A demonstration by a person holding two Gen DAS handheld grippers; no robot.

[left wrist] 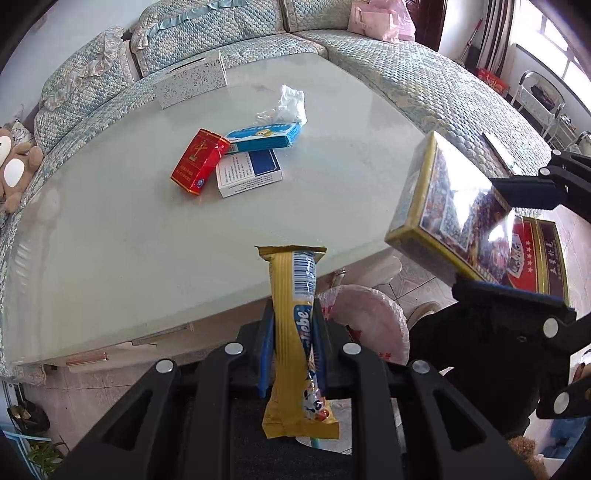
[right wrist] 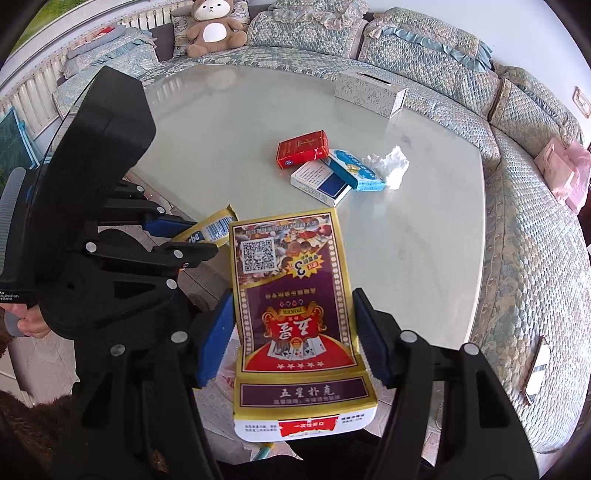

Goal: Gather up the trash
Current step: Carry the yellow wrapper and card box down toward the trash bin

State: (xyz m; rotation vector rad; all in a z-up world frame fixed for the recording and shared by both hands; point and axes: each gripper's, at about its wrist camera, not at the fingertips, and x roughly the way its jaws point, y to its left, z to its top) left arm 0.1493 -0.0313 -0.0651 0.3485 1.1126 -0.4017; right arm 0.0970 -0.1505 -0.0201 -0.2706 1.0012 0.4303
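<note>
My left gripper (left wrist: 293,317) is shut on a yellow snack wrapper (left wrist: 295,332), held upright just off the near edge of the pale table (left wrist: 129,240). My right gripper (right wrist: 295,325) is shut on a gold and maroon playing-card box (right wrist: 295,314), also off the table's near edge; it shows at the right of the left wrist view (left wrist: 454,206). On the table lie a red cigarette pack (left wrist: 199,160), a white and blue pack (left wrist: 249,173), a blue box (left wrist: 264,134) and a crumpled white tissue (left wrist: 286,105).
A patterned tissue box (left wrist: 190,79) stands at the table's far edge. A quilted sofa (left wrist: 424,81) curves around the table, with a teddy bear (right wrist: 214,26) and pink bags (left wrist: 380,18) on it. A bin with a pink-white bag (left wrist: 369,321) sits below the table edge.
</note>
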